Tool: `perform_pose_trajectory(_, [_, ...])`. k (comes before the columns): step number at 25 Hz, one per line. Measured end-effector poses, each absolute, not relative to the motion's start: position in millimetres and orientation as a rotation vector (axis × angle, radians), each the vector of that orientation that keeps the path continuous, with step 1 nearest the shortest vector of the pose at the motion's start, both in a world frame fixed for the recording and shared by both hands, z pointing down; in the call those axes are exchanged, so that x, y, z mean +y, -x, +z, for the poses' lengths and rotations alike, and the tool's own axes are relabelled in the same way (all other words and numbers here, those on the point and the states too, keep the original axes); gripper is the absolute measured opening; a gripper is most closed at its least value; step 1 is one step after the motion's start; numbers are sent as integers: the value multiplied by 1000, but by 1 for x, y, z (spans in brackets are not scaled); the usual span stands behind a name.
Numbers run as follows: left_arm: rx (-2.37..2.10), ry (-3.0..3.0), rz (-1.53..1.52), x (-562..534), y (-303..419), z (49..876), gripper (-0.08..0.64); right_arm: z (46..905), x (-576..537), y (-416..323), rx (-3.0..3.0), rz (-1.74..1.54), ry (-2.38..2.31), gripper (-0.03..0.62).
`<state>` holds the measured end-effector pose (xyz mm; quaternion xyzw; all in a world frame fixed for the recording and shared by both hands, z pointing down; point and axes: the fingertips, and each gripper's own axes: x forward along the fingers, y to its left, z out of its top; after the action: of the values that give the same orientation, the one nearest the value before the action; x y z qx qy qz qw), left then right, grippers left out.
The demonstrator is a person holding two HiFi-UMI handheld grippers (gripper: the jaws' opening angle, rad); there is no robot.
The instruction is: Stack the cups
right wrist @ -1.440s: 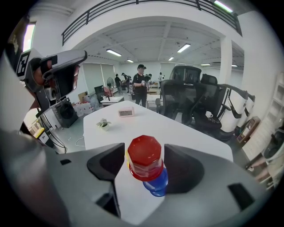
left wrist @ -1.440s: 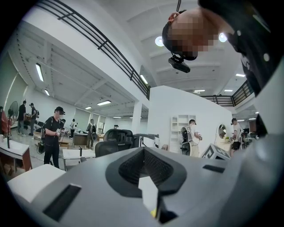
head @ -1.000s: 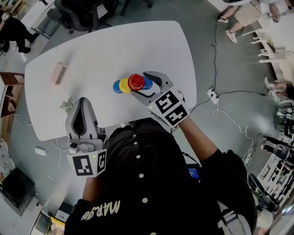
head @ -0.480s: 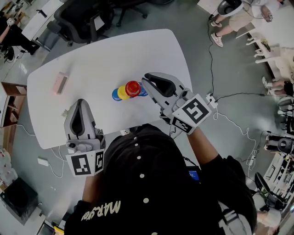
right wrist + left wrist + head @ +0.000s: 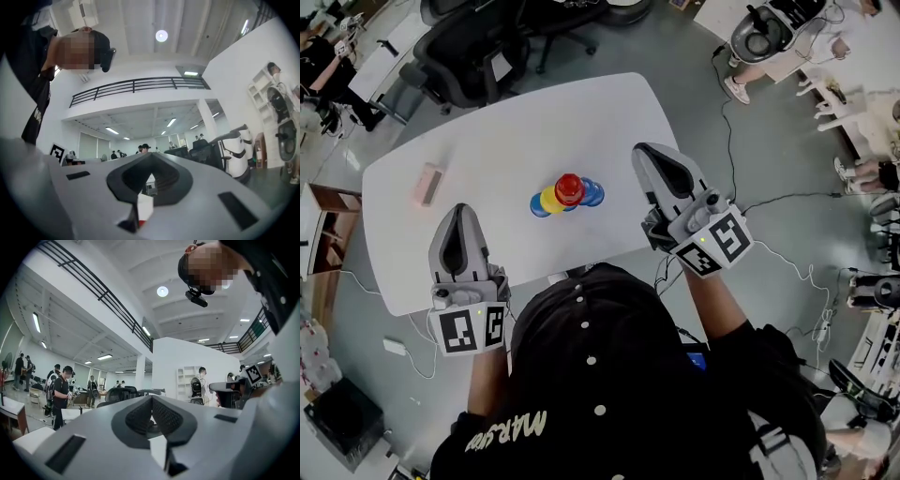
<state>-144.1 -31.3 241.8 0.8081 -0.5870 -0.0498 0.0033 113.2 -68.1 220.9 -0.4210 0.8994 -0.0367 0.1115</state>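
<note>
A: Head view?
B: The cups [image 5: 567, 194] stand clustered on the table [image 5: 487, 141], a red one atop yellow and blue. Stacking looks done. The left gripper [image 5: 461, 214] and right gripper [image 5: 650, 155] are both clear of them.
A: Left gripper view?
B: Jaws together, nothing between.
A: Right gripper view?
B: Same: closed tight, empty.

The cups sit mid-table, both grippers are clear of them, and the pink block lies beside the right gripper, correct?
Not quite. The head view shows the pink block on the table's left side, nearer the left gripper, far from the right gripper. The cups do sit mid-table, both grippers clear of them.
</note>
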Motion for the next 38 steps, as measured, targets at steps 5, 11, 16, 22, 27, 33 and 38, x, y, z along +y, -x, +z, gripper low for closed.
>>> perform_pose_trajectory(5, [-1875,-2539,-170,-32,153,234,11,213,-70,-145,2524,-66,1368,3])
perform_pose_trajectory(11, [-1899,-2530,-163,-36,165,229,11,206,-70,-170,2448,-39,1484,3])
perform_pose_trajectory(16, [-1929,-2510,-118,-34,171,234,11,208,-67,-186,2408,16,1591,3])
perform_pose_trajectory(22, [-1984,-2469,-102,-30,182,239,11,215,-69,-196,2390,44,1677,3])
perform_pose_trajectory(27, [-2009,-2472,-116,-30,185,234,11,227,-71,-191,2419,9,1702,3])
perform_pose_trajectory(33, [-2011,-2491,-123,-27,181,230,11,231,-67,-187,2446,6,1706,3])
perform_pose_trajectory(38, [-2000,-2499,-113,-26,179,231,11,235,-67,-182,2472,20,1726,3])
